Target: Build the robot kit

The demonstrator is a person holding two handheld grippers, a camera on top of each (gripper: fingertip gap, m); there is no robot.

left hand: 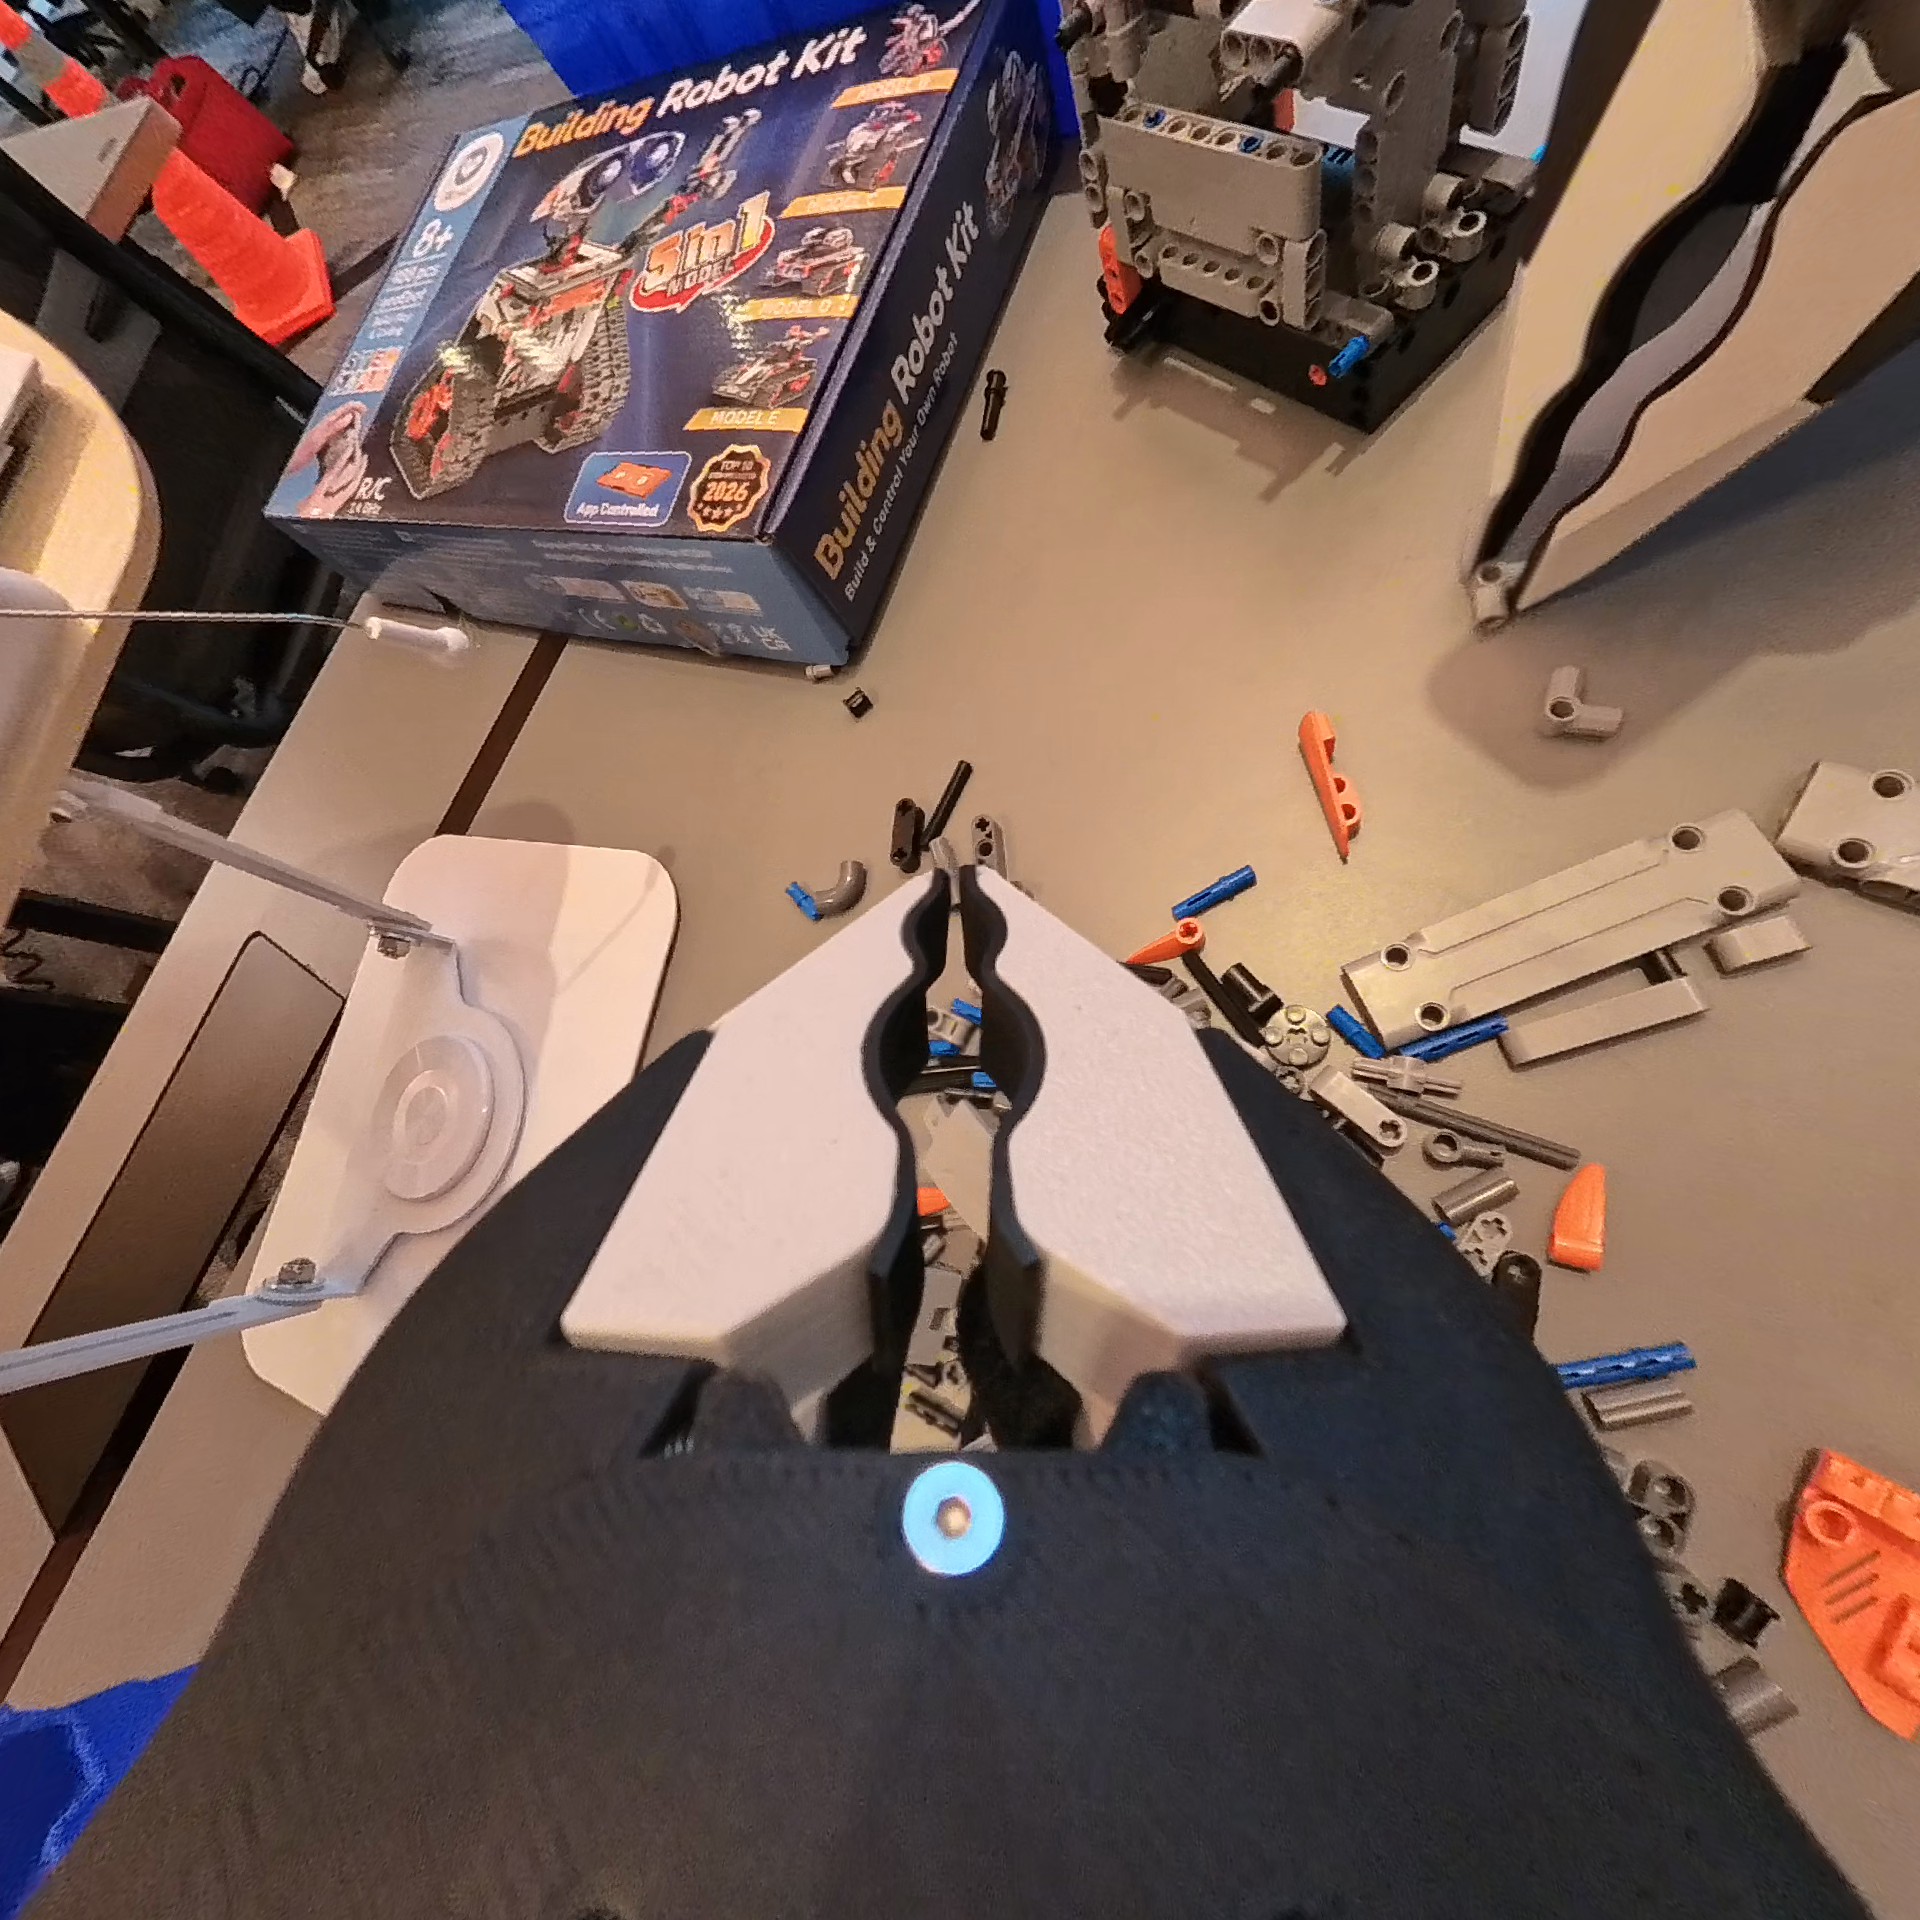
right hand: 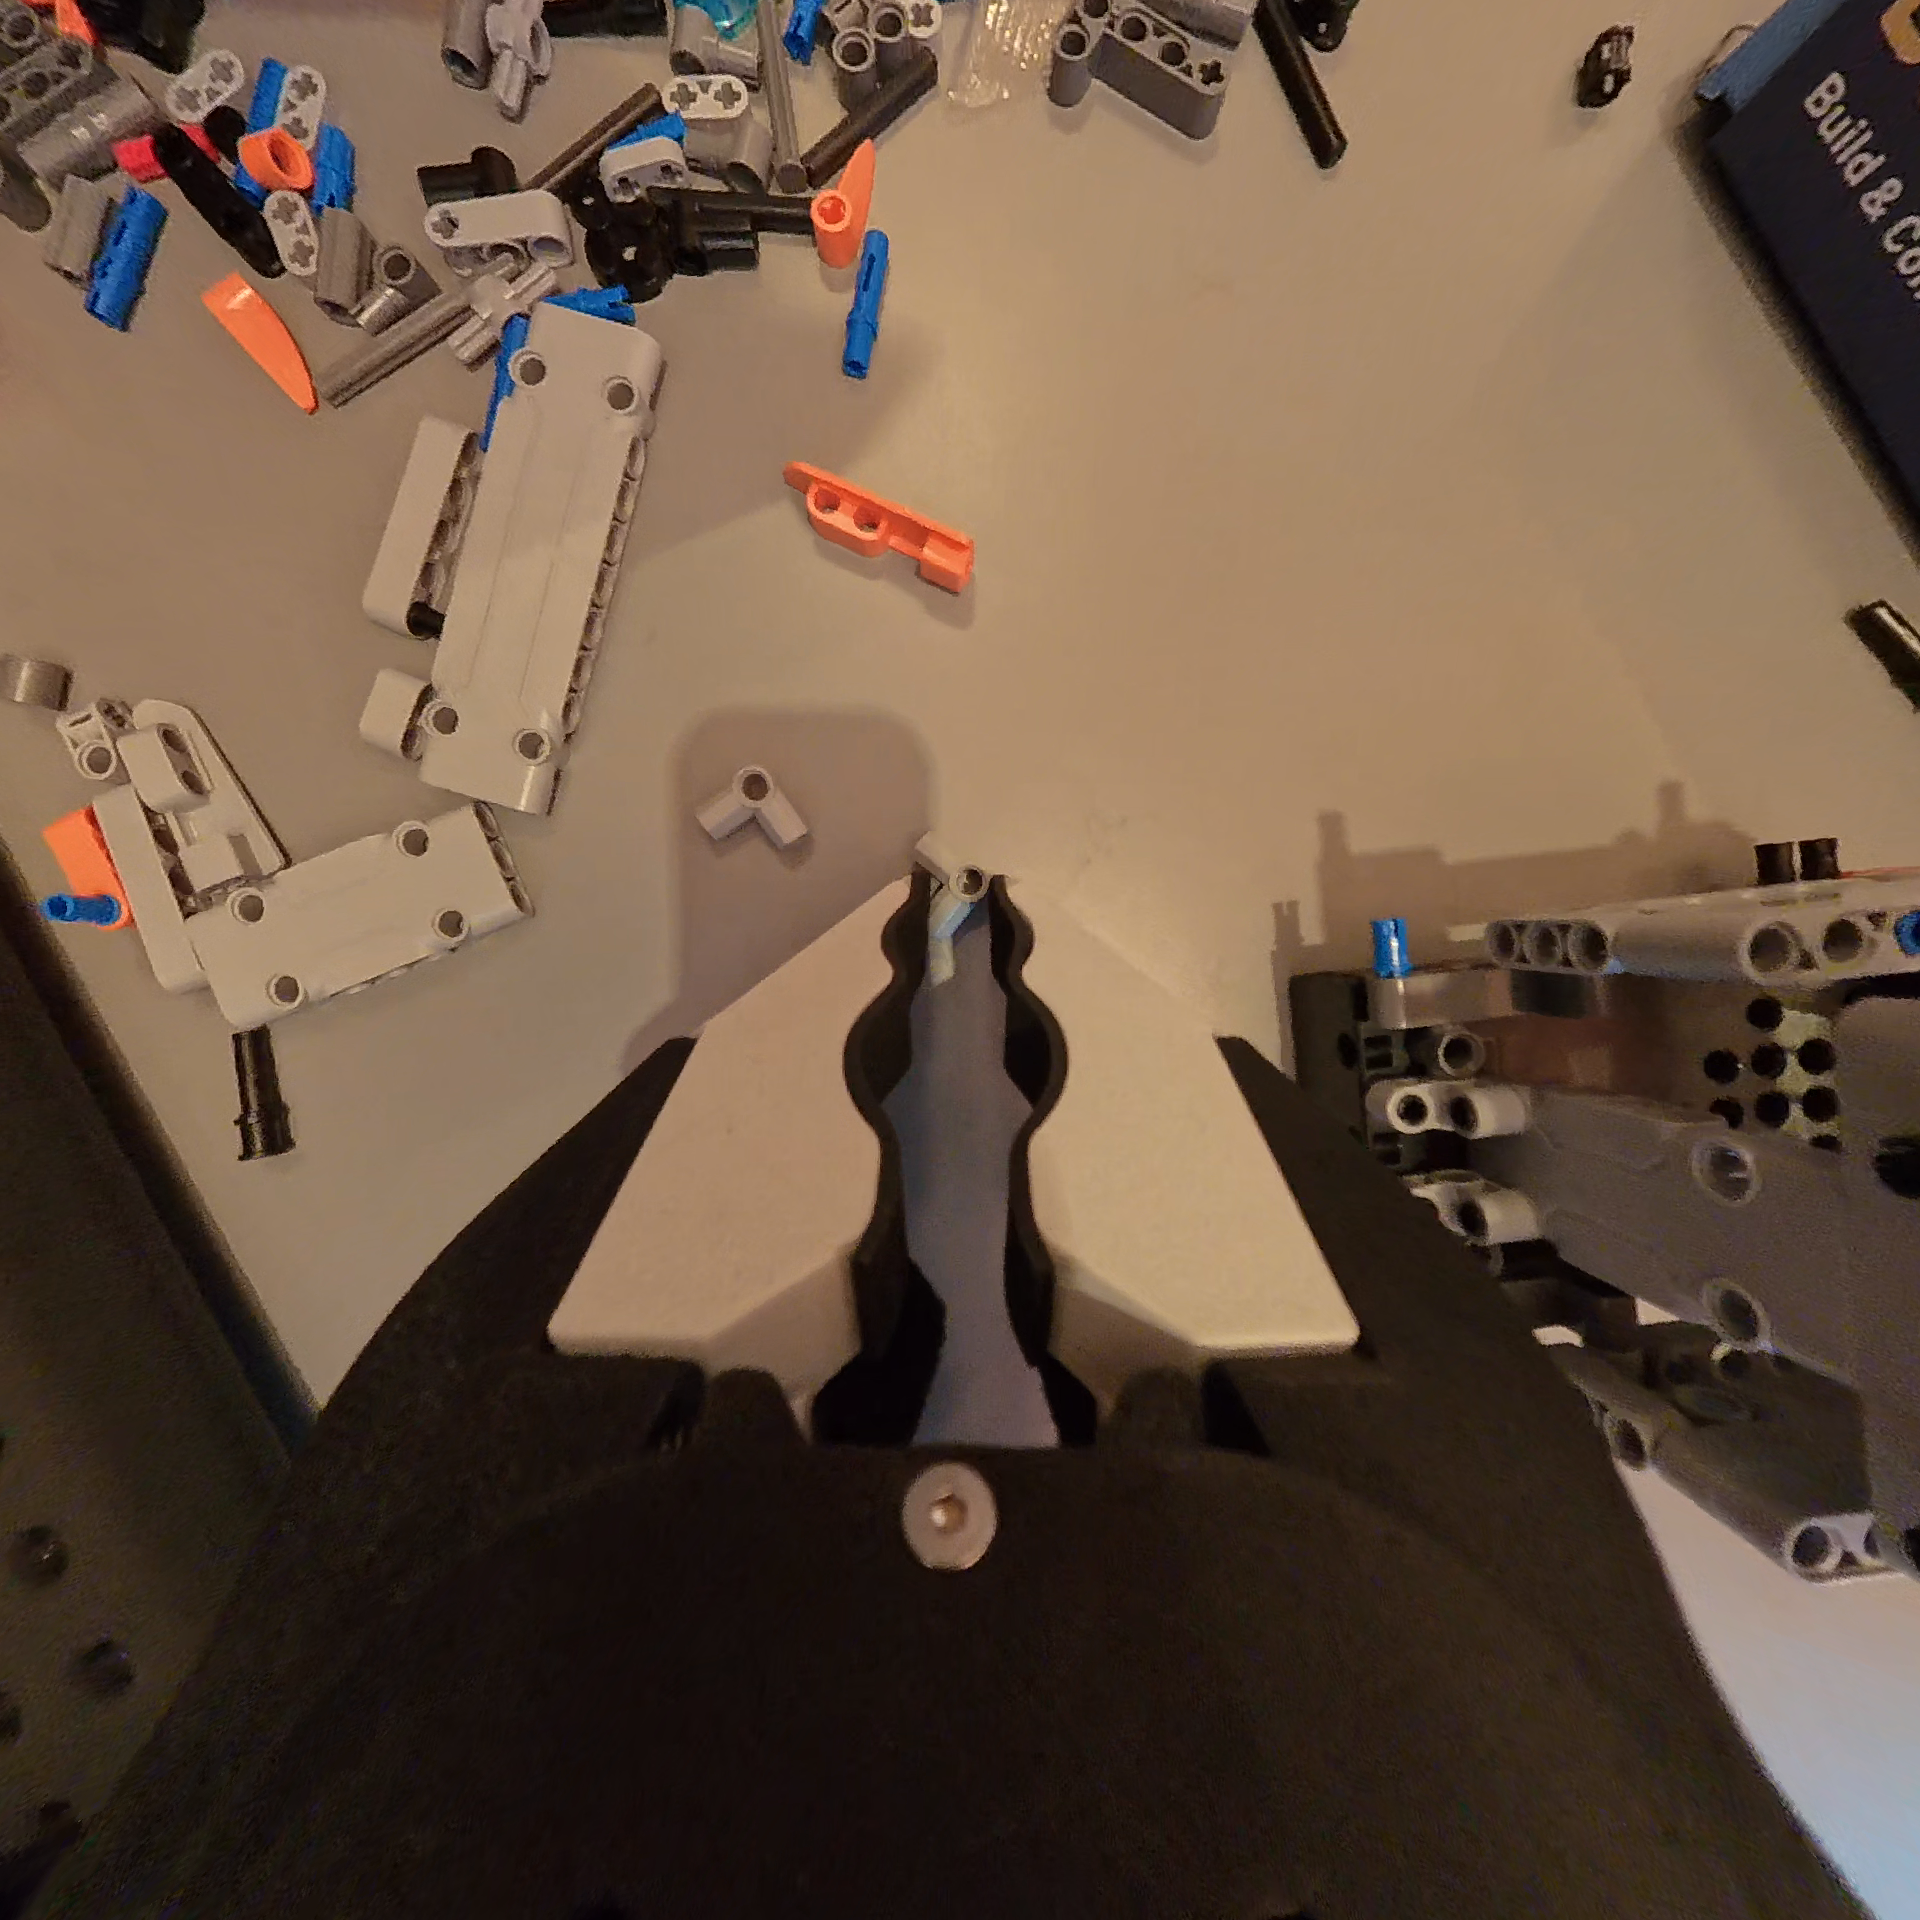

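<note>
Your right gripper (right hand: pixel 958 883) pinches a small grey connector (right hand: pixel 966 885) above the bench (right hand: pixel 1247 623). Your left gripper (left hand: pixel 954 878) is pressed together on a thin grey piece (left hand: pixel 945 854), over the loose parts pile (left hand: pixel 1351 1081).

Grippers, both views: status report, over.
Left hand-held gripper shut on small grey piece, over parts pile. Right hand-held gripper shut on grey connector. Matching connector lies nearby.

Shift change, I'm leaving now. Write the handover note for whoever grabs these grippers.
Left gripper: shut, over the pile of loose parts. A grey sliver shows at its tips; I cannot tell whether it is held.
Right gripper: shut on a small grey connector, beside the block model.
A grey elbow piece lies on the table just ahead of it, to the left.
The kit box is at the far side.
</note>
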